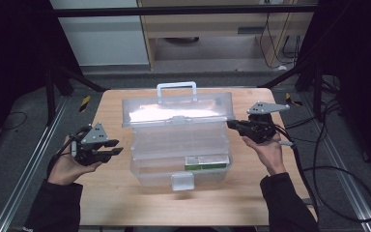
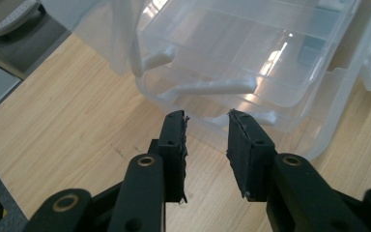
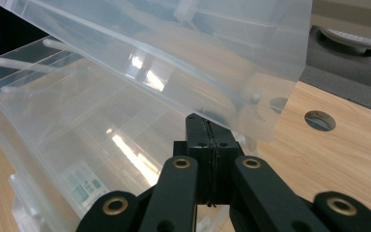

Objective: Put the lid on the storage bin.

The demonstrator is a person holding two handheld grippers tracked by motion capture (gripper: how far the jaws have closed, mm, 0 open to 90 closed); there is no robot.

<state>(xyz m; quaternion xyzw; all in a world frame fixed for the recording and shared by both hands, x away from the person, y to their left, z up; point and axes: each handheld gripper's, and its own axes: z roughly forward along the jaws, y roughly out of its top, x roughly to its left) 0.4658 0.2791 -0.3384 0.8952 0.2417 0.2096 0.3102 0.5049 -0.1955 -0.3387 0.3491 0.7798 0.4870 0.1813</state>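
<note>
A clear plastic toolbox [image 1: 178, 145] stands in the middle of the wooden table [image 1: 116, 198], its lid [image 1: 176, 108] raised and its tiered trays spread open. A green-labelled item [image 1: 205, 163] lies in the lower part. My left gripper [image 1: 116, 147] sits just left of the box, open with nothing between its jaws [image 2: 206, 116], which point at the box's clear side wall [image 2: 232, 87] and white hinge arms. My right gripper [image 1: 232, 124] is shut, its tips [image 3: 203, 118] against the lower right corner of the lid [image 3: 174, 58]. Whether plastic is pinched between them I cannot tell.
A white latch [image 1: 182, 181] hangs at the box's front and a white carry handle [image 1: 176, 87] rises behind the lid. A round cable hole [image 3: 320, 120] is in the tabletop to the right. Cables [image 1: 328, 169] trail off the table's right side over the dark floor.
</note>
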